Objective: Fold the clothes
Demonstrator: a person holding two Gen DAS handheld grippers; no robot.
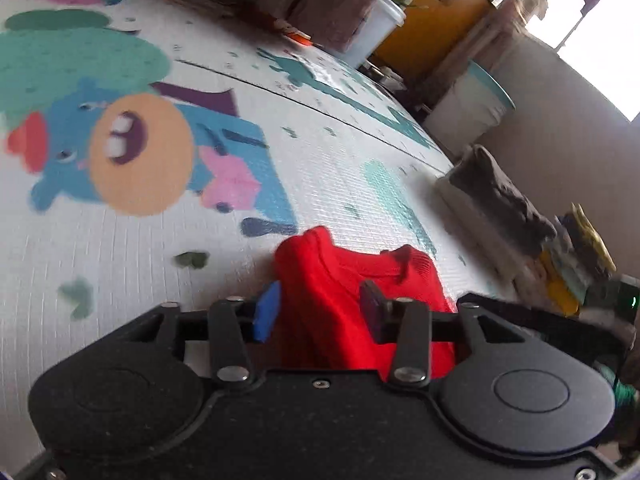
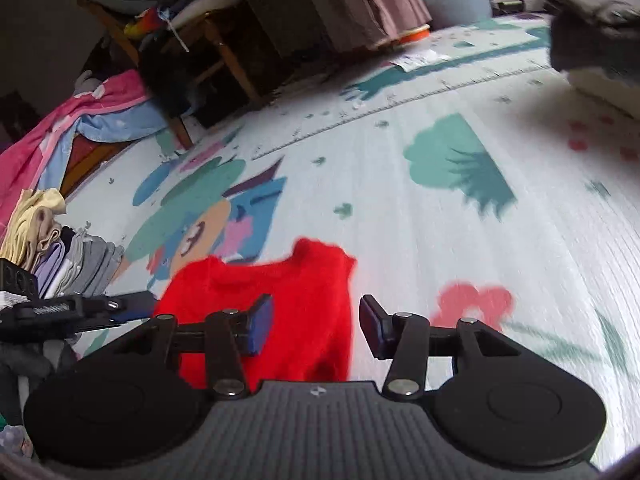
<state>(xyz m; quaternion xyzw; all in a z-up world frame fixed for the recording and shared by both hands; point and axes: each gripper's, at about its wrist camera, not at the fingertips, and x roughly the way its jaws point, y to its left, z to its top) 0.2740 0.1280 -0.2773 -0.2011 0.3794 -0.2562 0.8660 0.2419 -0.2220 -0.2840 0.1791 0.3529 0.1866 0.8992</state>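
Observation:
A small red knitted garment (image 1: pixel 340 300) lies bunched on the printed play mat (image 1: pixel 120 260), neckline facing away. My left gripper (image 1: pixel 319 312) hovers right over it, jaws apart, with red cloth showing in the gap and neither pad visibly pressing. In the right wrist view the same red garment (image 2: pixel 276 300) lies flat on the mat (image 2: pixel 480 220). My right gripper (image 2: pixel 316 328) stands open above its near right edge. The left gripper (image 2: pixel 132 308) reaches in at the garment's left edge.
A stack of folded clothes (image 2: pixel 60 256) sits at the left, with pink and blue cloth (image 2: pixel 80 120) beyond it beside a wooden chair (image 2: pixel 208 52). A dark folded pile (image 1: pixel 500 196) lies at the mat's right side. White tubs (image 1: pixel 468 100) and furniture line the far edge.

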